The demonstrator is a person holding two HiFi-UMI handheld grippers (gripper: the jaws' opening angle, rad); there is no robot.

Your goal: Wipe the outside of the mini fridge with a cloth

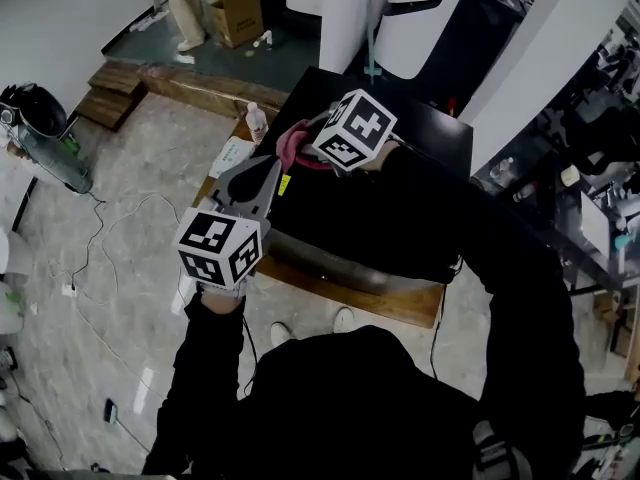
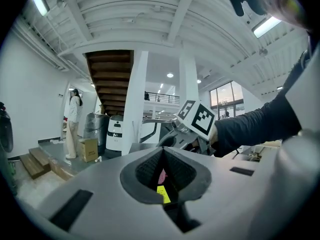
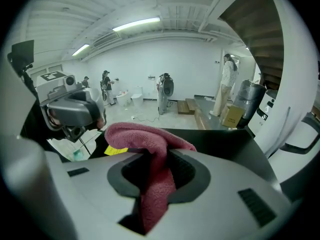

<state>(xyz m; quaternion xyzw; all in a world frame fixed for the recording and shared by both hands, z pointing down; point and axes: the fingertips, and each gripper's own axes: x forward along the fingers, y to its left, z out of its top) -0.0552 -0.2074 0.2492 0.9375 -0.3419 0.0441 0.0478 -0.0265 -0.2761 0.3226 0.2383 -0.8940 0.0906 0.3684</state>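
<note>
Over the top of the black mini fridge [image 1: 430, 133], the right gripper [image 3: 156, 173] is clamped on a pink cloth [image 3: 144, 140] – the left gripper [image 2: 163, 178], jaws pressed together on nothing, hovers by the fridge's left edge, pointing at the cloth.

Black long sleeves [image 1: 215, 368] and a black top cover the person, with white shoes [image 1: 343, 319] below. The left gripper [image 1: 272, 168], at 9 o'clock, and the right gripper [image 1: 300, 148], at 12, are grey, each with a black-and-white marker cube [image 1: 220, 250] and dark ribbed pads [image 2: 146, 172]
</note>
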